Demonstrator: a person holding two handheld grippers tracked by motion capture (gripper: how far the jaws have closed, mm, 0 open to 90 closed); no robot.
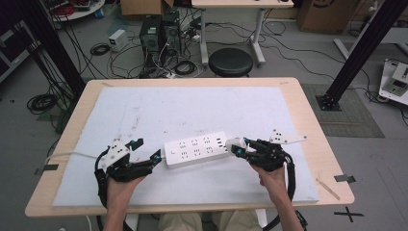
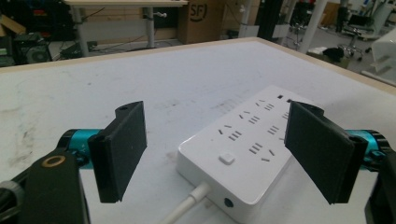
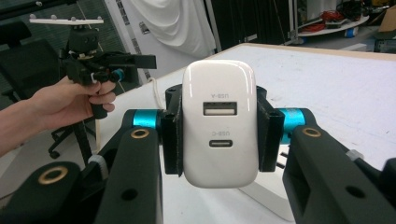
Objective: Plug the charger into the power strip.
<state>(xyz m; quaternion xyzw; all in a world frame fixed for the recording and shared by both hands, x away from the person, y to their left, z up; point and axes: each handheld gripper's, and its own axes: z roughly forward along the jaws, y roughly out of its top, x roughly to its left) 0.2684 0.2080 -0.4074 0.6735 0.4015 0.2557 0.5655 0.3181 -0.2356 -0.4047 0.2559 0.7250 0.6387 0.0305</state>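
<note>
Right gripper [image 1: 236,147] clamped on charger [image 3: 218,122] – beside power strip's [image 1: 196,149] right end; left gripper [image 1: 146,150] agape – at cord end.

Overhead camera; gripper cameras close, low.

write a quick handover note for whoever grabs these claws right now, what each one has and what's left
Right claw: shut on a white USB charger, held at the right end of the power strip.
Left claw: open, jaws straddling the strip's cord end, not touching it.
Power strip lies flat on the white mat, its cord running off left.
Done: charger picked up.
Left, probably: steady the strip and plug the charger in.
</note>
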